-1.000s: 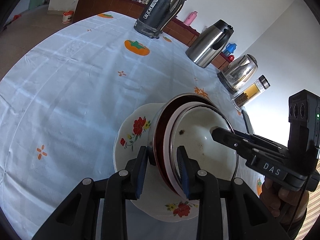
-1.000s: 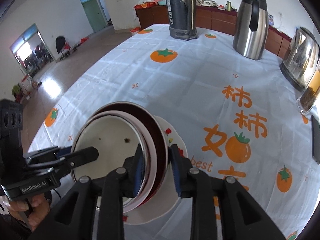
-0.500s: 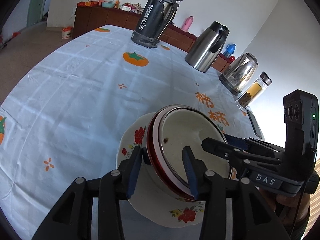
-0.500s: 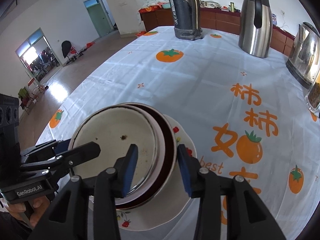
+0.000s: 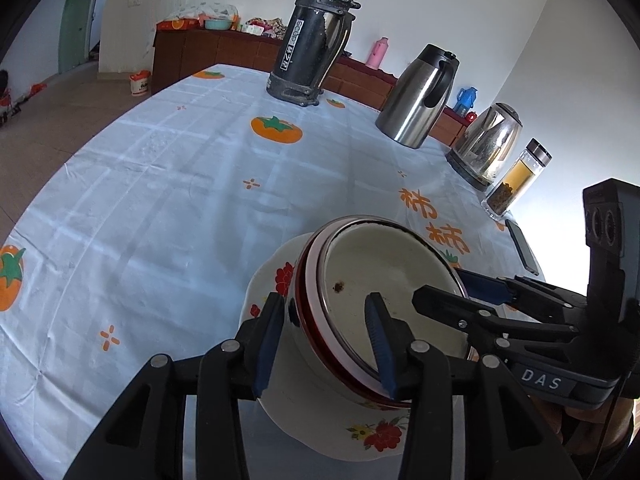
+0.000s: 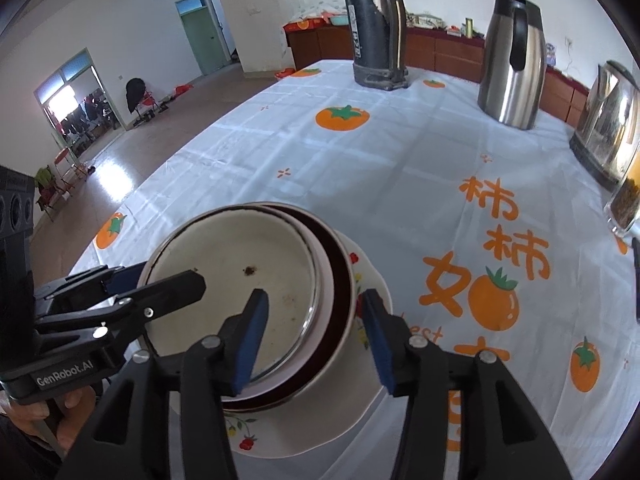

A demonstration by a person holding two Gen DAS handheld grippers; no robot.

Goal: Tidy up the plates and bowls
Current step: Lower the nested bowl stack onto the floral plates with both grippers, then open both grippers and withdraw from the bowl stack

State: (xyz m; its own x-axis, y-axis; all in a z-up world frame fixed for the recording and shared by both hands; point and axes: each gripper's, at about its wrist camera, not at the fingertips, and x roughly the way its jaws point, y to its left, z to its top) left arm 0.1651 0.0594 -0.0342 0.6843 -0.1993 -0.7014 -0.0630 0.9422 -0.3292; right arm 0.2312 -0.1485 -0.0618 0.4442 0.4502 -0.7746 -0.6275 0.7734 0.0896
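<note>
The worktop (image 6: 400,184) holds a flowered plate (image 6: 352,412) near its front edge; the stacked bowls (image 6: 248,280) sit on it; both tongs, left (image 5: 326,340) and right (image 6: 310,336), just let go and are open; stacking looks done.

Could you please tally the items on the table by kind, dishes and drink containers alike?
Bowls: 2, white enamel bowl nested in dark red bowl
Plates: 1, floral plate
Flasks and jugs: 2, black flask, steel jug
Kettles: 1
Glass bottles: 1
Phones: 1
Total: 8
</note>
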